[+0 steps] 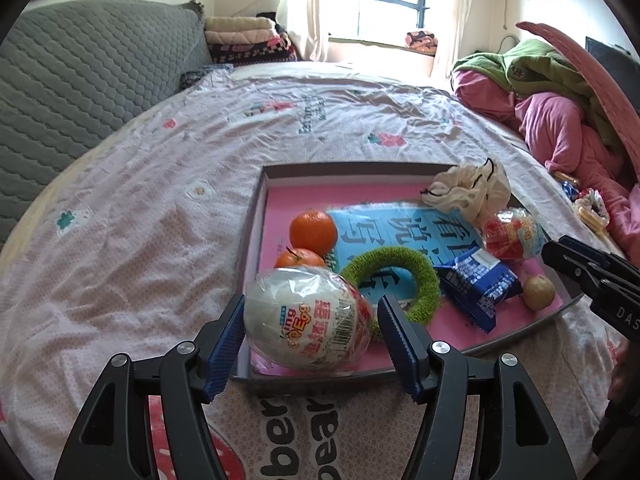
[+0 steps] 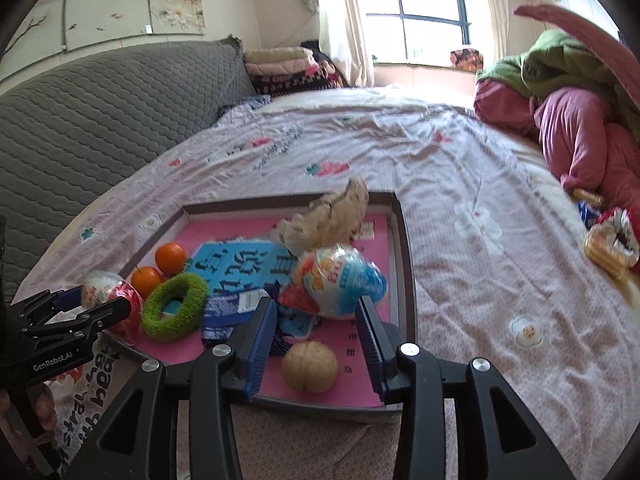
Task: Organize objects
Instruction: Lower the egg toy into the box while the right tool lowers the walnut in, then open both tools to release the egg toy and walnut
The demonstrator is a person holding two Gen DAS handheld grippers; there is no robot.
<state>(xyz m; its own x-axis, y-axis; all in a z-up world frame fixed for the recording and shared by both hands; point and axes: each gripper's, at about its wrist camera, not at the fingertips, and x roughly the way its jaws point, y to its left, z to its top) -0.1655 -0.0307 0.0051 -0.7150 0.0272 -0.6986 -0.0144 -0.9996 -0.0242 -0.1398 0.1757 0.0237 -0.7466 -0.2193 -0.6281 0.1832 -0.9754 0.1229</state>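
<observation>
A shallow grey tray point(image 1: 256, 216) with a pink floor lies on the bed. In it are two oranges point(image 1: 313, 230), a green fuzzy ring point(image 1: 416, 280), a blue snack packet point(image 1: 480, 288), a walnut point(image 1: 539, 292), a blue booklet point(image 1: 404, 224), a crumpled bag point(image 1: 468, 192) and a wrapped toy egg point(image 1: 512, 232). My left gripper point(image 1: 312, 334) stands open around a second wrapped egg point(image 1: 304, 320) at the tray's near left corner; contact is unclear. My right gripper point(image 2: 316, 340) is open over the tray, above the walnut point(image 2: 310, 366), behind the blue-wrapped egg point(image 2: 340, 280).
The bed sheet point(image 1: 140, 220) spreads left and far of the tray. A grey quilted headboard point(image 1: 80, 72) is at left. Pink and green bedding point(image 1: 560, 112) is piled at right, with loose snack packets point(image 2: 608, 244) beside it. Folded blankets point(image 1: 248, 36) sit by the window.
</observation>
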